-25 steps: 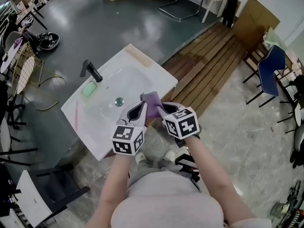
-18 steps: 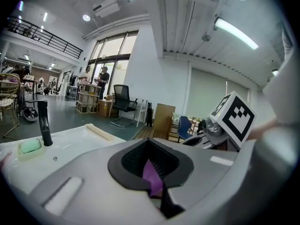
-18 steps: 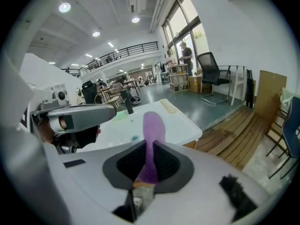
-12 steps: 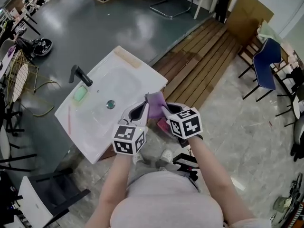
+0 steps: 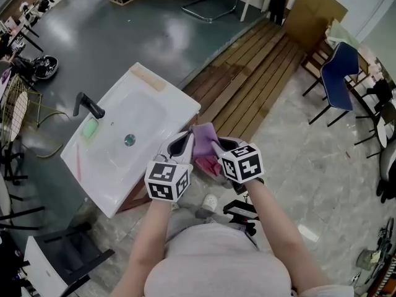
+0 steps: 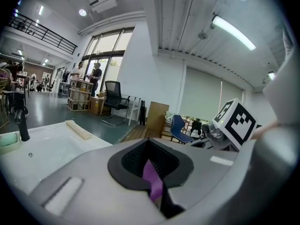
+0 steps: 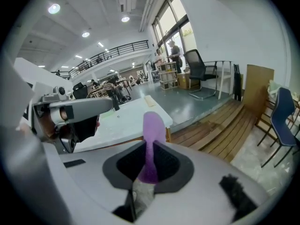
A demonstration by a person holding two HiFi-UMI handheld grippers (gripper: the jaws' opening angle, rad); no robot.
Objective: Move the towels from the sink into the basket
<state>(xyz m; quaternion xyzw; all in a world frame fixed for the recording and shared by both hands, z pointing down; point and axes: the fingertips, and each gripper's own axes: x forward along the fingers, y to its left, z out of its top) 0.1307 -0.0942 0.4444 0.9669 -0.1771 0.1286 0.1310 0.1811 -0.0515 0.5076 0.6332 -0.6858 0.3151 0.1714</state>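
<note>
purple towel [image 5: 204,136]: small, soft, bunched upright; lifted clear, just right of the sink's near right corner.
hold: pinched between left tool [image 5: 183,145] and right tool [image 5: 218,146], one on each side.
sink [image 5: 151,113]: white, rectangular, left of the towel.

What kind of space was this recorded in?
Likely an open workshop or lab hall, not a bathroom: the sink stands free on grey floor, with an office chair and a mezzanine railing.

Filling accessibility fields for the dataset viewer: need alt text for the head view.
Seen from above, the left gripper and right gripper both pinch one purple towel, held up between them just off the edge of a white sink. A black faucet and a green item sit at the sink's far side.
</note>
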